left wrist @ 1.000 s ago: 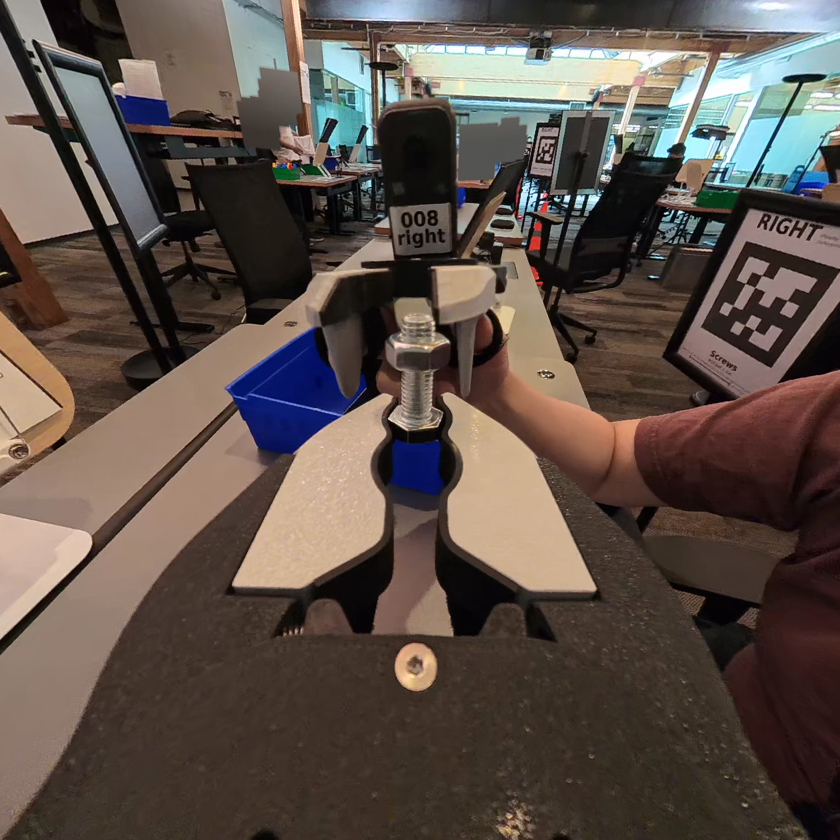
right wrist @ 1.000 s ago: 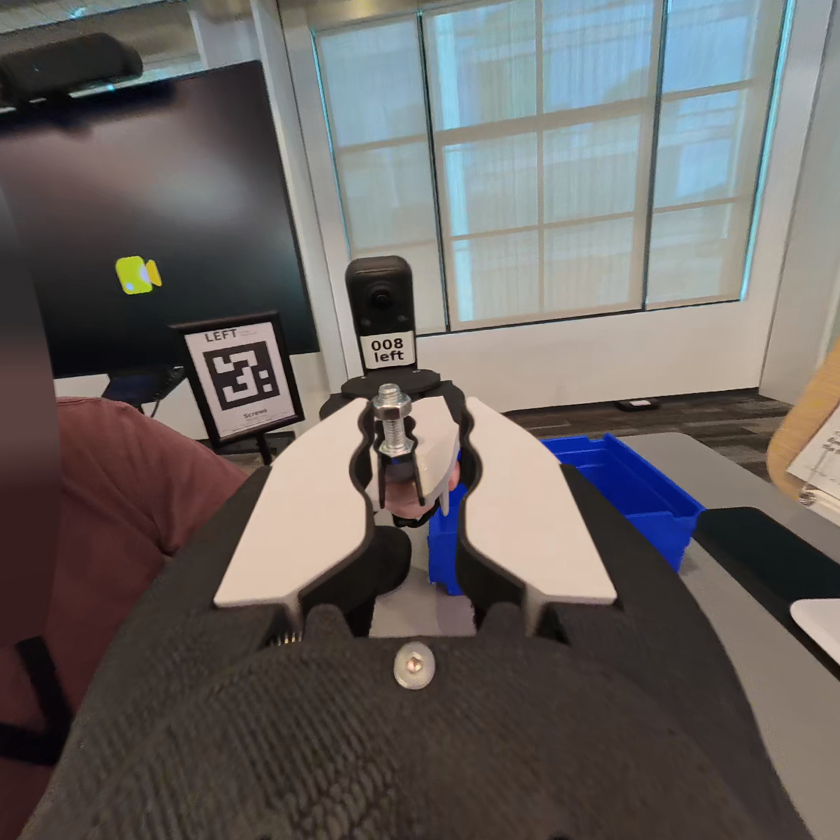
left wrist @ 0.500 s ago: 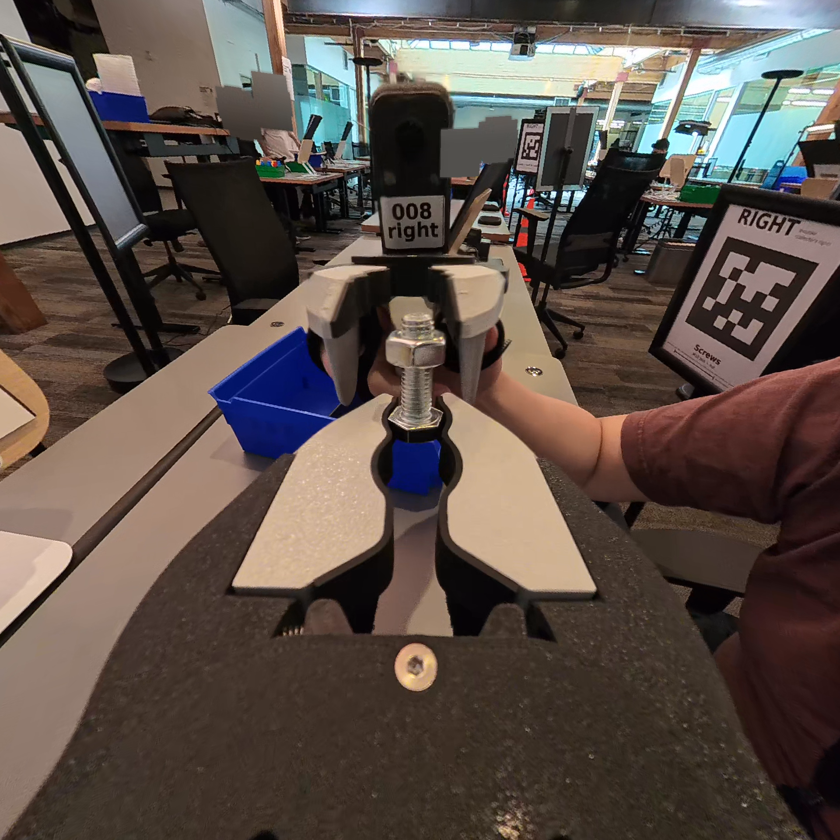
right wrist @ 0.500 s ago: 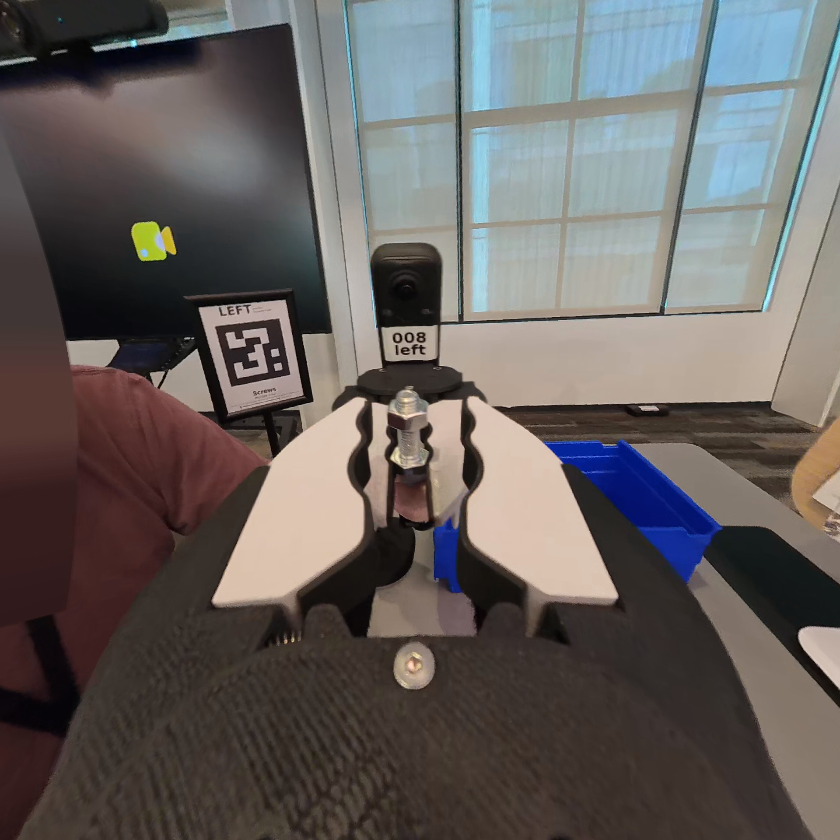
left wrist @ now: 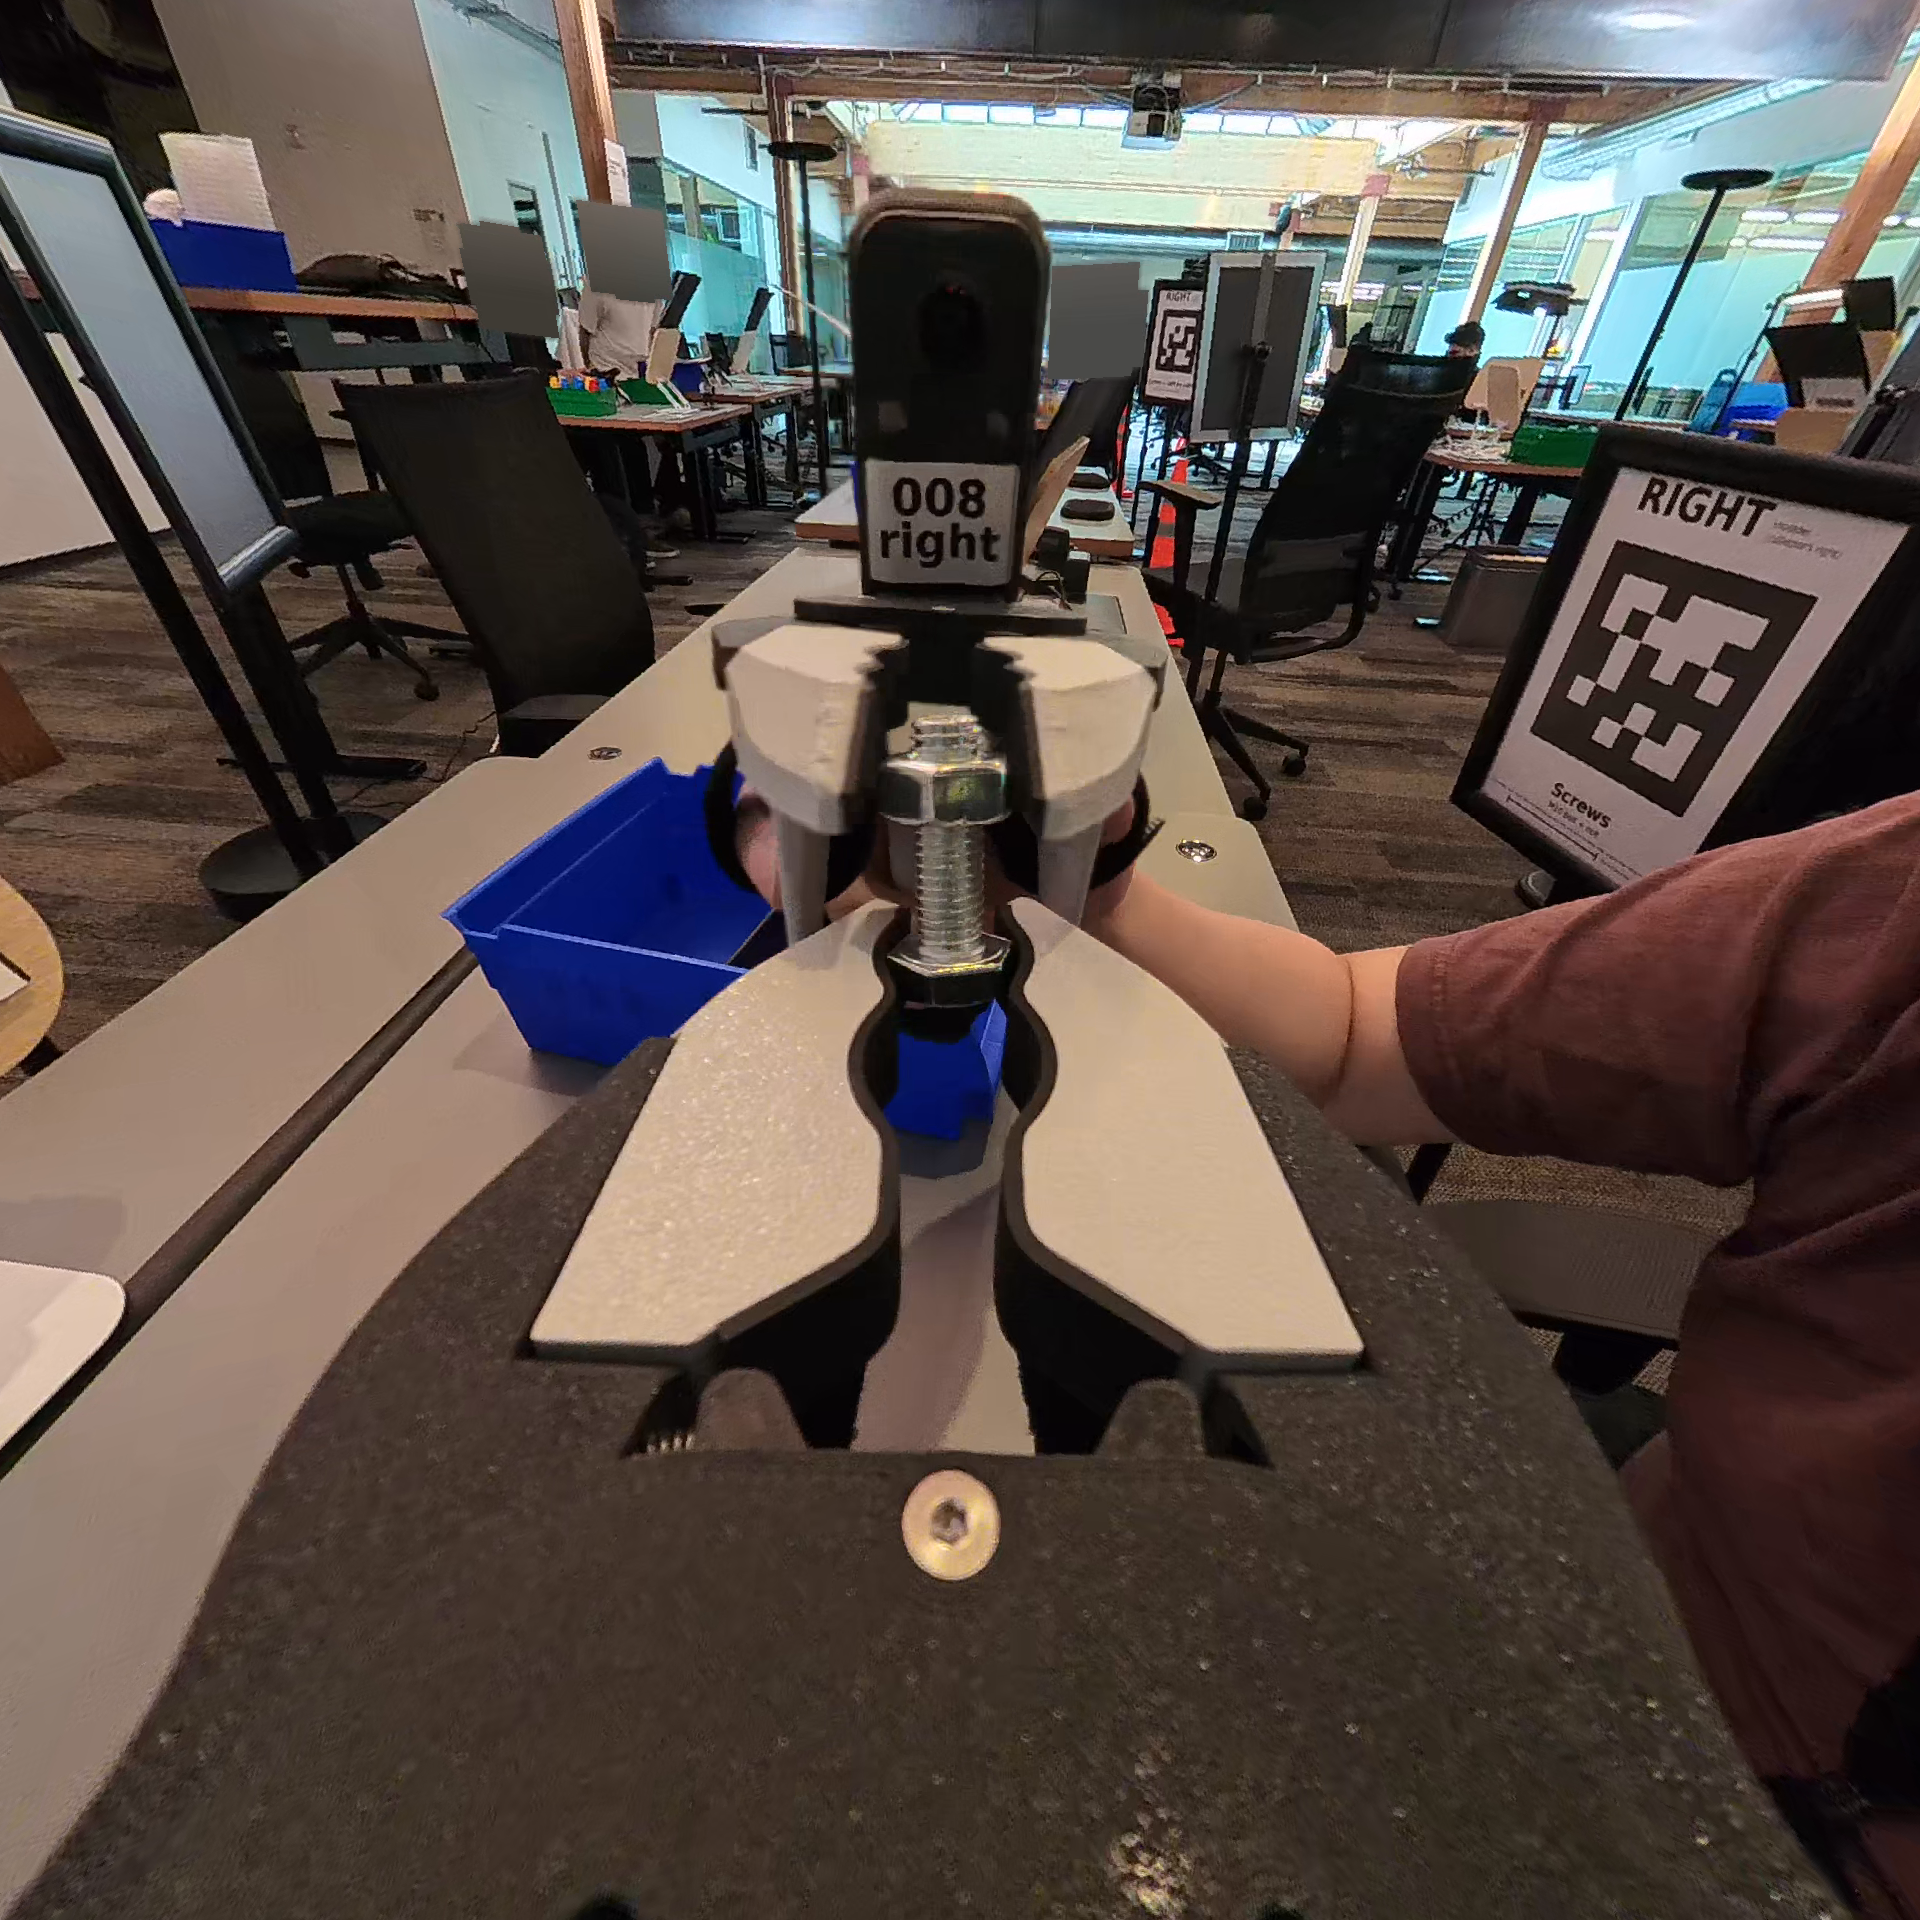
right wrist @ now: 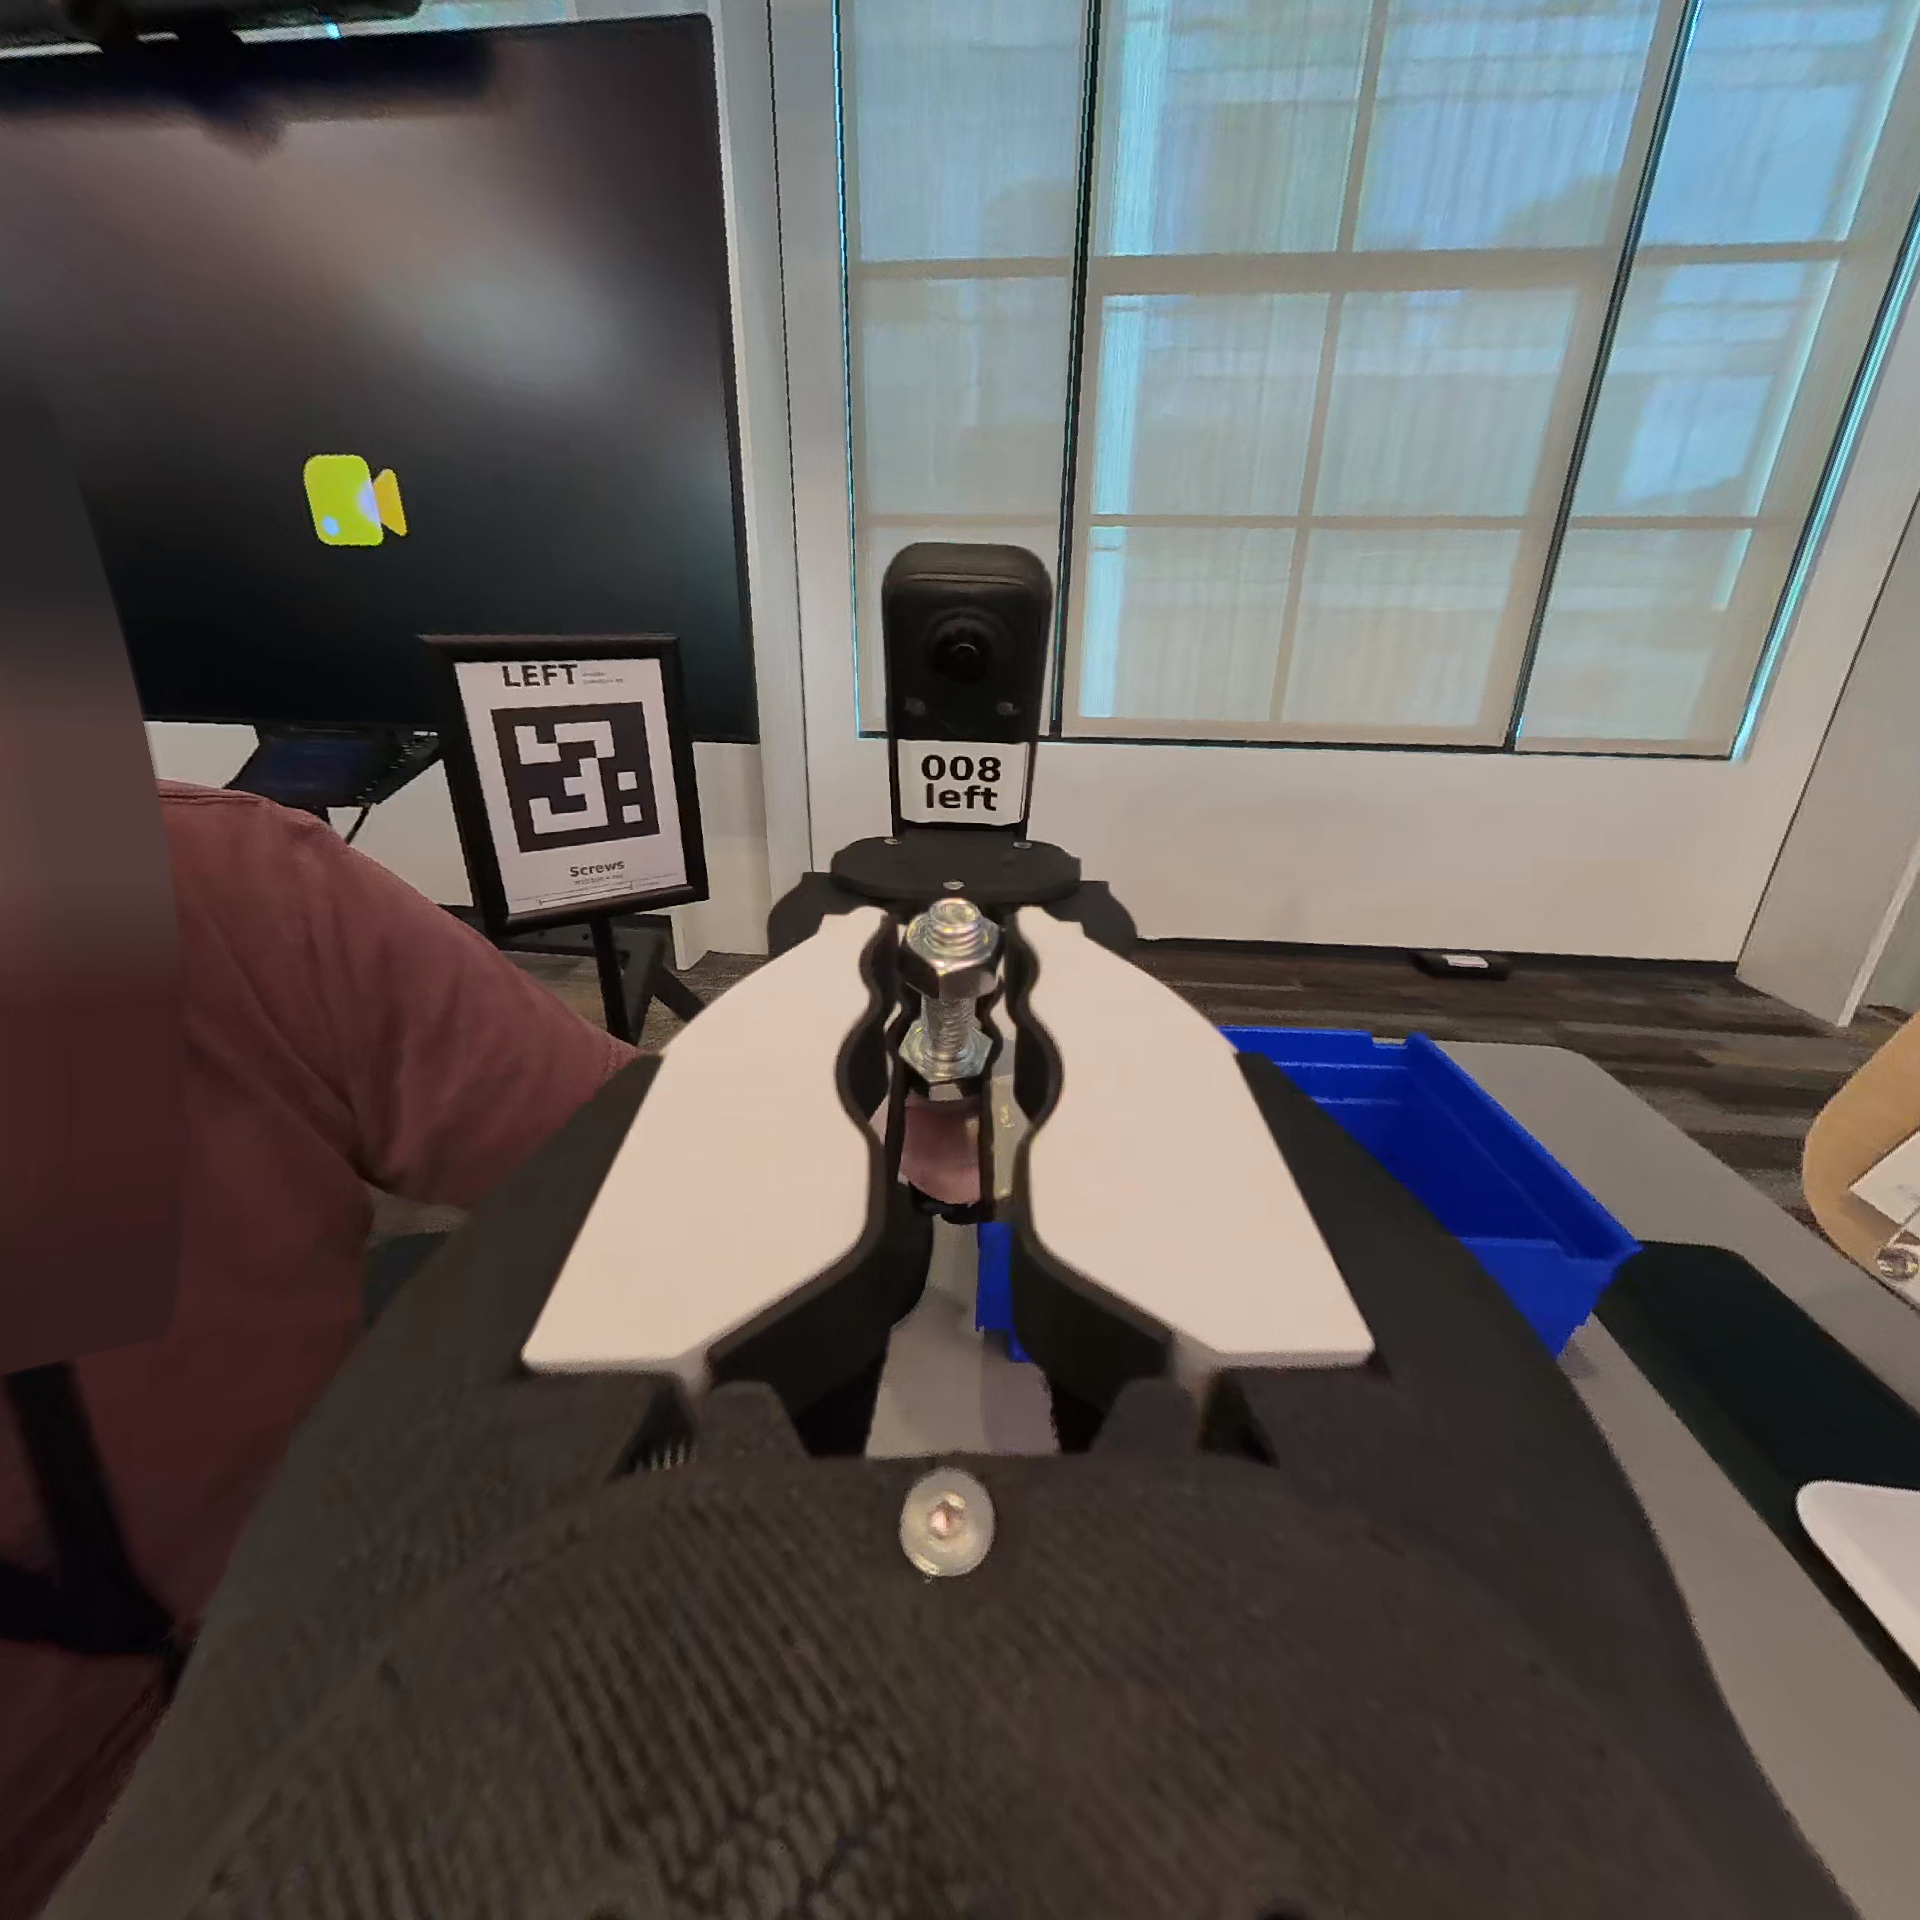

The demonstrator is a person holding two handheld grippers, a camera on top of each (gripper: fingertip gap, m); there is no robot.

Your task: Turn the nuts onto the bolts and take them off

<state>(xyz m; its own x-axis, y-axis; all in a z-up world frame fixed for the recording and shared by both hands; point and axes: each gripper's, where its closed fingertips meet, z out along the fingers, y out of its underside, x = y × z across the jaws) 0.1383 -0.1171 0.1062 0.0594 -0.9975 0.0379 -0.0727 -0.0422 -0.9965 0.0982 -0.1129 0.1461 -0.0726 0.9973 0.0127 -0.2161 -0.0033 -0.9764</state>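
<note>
A silver bolt point(left wrist: 943, 883) stands upright between the two grippers, above the table. My left gripper point(left wrist: 945, 961) is shut on the bolt's hex head at the bottom. A hex nut point(left wrist: 943, 795) sits near the top of the thread, with a little thread showing above it. My right gripper point(right wrist: 948, 935) faces the left one and is shut on the nut point(right wrist: 948, 964). Its white fingers point(left wrist: 800, 748) flank the nut in the left wrist view. The bolt's thread point(right wrist: 940, 1013) and the left gripper point(right wrist: 940, 1070) holding the head show in the right wrist view.
A blue bin point(left wrist: 613, 935) stands on the grey table point(left wrist: 260, 1039) just beyond the grippers; it also shows in the right wrist view point(right wrist: 1455, 1164). A person's forearm point(left wrist: 1247, 997) reaches in from the right. Framed marker signs point(left wrist: 1683, 665) point(right wrist: 571, 769) stand beside the table. Across from one pair of fingers to the other is roughly 5 cm.
My right gripper's fingers stood apart on either side of the nut and have now closed onto it. Both grippers came a little nearer each other. The left gripper still holds the bolt head.
</note>
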